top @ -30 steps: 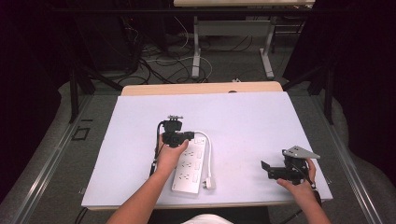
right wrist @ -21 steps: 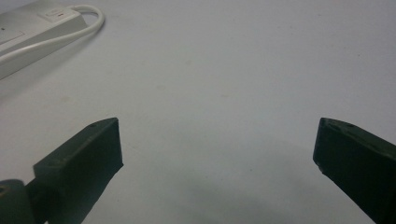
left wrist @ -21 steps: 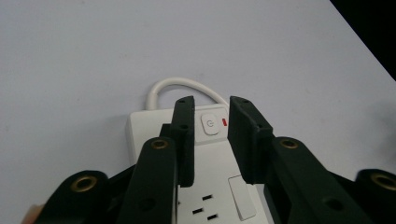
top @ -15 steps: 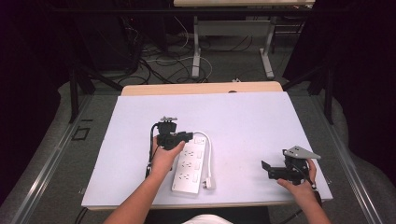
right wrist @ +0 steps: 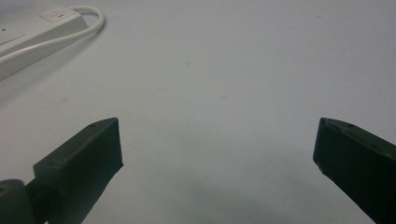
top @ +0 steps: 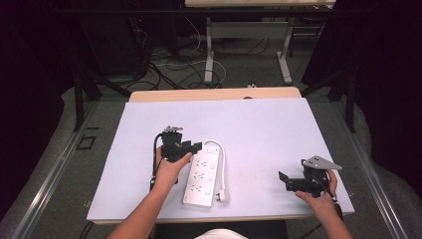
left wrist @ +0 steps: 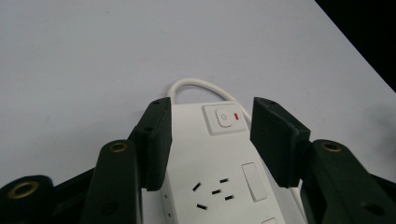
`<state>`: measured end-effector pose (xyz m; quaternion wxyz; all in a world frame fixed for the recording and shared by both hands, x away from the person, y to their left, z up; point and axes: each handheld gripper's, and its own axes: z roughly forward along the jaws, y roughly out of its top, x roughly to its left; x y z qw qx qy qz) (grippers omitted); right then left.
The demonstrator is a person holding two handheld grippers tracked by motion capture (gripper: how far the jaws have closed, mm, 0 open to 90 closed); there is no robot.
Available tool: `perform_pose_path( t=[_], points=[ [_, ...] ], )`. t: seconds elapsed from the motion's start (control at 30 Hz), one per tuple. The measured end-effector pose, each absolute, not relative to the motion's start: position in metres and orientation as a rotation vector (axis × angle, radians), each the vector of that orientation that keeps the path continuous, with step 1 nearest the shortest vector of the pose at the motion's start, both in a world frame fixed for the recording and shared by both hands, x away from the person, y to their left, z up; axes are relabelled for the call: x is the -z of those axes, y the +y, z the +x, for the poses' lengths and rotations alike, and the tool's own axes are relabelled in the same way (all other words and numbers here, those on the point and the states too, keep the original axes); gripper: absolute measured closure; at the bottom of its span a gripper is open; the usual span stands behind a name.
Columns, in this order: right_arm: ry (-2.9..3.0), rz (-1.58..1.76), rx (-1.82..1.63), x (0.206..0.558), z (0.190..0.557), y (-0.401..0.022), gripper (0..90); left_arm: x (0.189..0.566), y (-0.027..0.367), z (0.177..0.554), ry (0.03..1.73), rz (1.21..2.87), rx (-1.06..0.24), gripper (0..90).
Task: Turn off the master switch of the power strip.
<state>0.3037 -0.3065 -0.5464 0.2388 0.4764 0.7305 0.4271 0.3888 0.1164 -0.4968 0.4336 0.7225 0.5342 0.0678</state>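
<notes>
- Two black hand-held grippers sit over the pale lavender table point(top: 259, 124).
- Left gripper point(left wrist: 210, 140), jaws apart, straddles the switch end of the white plastic power strip point(top: 201, 174), possibly touching it.
- Right gripper point(right wrist: 215, 154) gapes wide, well apart.

The table point(top: 259, 124) is evenly and brightly lit from above, its pale top almost washed out, while the room around it falls into deep darkness. Shadows are soft: a faint grey patch lies under the right hand-held gripper point(right wrist: 217, 154). In the 2 gripper views the black jaws are slightly blurred, and all pictures look grainy and soft.
</notes>
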Motion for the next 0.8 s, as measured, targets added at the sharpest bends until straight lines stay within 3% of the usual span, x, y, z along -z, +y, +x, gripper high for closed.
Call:
perform_pose_path(
  t=[0.4,0.8],
  points=[
    [1.999,1.290,-1.172,0.547,0.304,-0.307,0.7,0.498,0.128,0.384,1.303,1.813,-0.237,34.9],
    [1.998,1.290,-1.174,0.547,0.304,-0.307,0.7,0.498,0.143,0.381,1.270,1.815,-0.347,29.7]
  ],
)
